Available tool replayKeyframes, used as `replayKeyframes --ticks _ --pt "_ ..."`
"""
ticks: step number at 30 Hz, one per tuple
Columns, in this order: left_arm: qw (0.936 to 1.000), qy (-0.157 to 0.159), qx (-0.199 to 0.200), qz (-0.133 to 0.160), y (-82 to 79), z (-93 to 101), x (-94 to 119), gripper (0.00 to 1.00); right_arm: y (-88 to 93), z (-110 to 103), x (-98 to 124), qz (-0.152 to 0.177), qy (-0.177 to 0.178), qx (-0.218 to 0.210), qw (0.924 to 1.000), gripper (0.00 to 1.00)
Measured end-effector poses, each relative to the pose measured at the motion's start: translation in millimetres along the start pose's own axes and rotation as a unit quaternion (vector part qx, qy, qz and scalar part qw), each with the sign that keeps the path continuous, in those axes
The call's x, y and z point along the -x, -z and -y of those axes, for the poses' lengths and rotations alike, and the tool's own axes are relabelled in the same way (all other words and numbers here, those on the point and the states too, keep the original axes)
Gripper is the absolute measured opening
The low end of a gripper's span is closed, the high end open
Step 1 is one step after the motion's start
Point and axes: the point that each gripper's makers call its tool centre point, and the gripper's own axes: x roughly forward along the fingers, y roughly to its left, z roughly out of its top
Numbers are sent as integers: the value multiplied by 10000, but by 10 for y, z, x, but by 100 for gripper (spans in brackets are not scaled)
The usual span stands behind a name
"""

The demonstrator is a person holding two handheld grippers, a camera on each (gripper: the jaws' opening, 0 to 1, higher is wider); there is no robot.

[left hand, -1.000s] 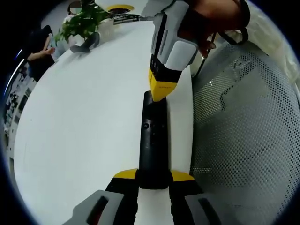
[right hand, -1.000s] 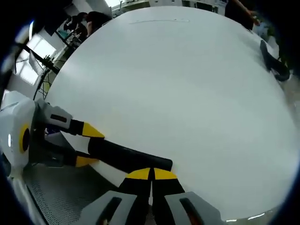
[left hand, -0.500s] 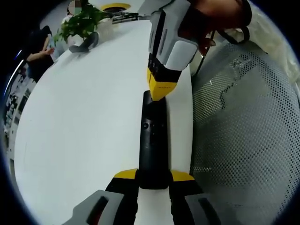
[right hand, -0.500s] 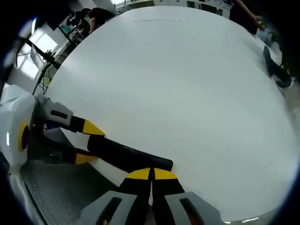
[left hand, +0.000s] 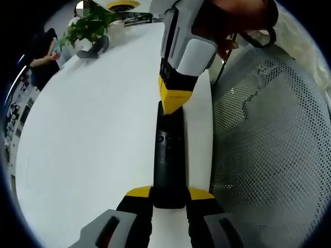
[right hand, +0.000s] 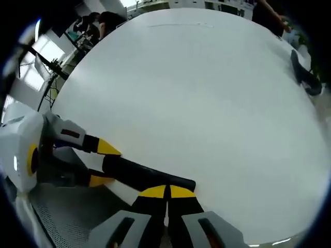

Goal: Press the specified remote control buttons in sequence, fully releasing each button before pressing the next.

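The table (right hand: 207,93) lies open and bare; a mesh chair (left hand: 269,150) crowds its near edge.

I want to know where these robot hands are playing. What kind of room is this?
Probably an office or workroom. There is a big white table, a grey mesh chair beside it, and a potted plant at the table's far end. A black remote control lies near the table's edge.

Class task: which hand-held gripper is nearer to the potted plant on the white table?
Right. The right hand-held gripper rests its shut tips on the far end of the remote, on the side toward the potted plant. The left hand-held gripper clamps the remote's near end, farther back.
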Motion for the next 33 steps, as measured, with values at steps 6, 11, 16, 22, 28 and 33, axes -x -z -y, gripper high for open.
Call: replayKeyframes --ticks 6,11,16,22,28,33 --pt "10000 6 13 17 1 0 0 24 50 -6 -48 -144 -14 40 9999 0" --pt "10000 3 14 24 0 2 1 24 58 -8 -47 -162 44 163 9997 0" --pt "10000 8 41 72 -2 1 1 24 56 -1 -54 -207 64 137 9997 0" --pt "9998 30 77 179 2 -1 7 24 55 2 -59 -239 11 79 9997 0" --pt "9997 36 80 216 -2 3 6 24 58 -9 -58 -249 7 130 9996 0" --pt "9998 46 83 183 -5 2 4 24 52 10 -60 -199 -16 -51 9998 0"
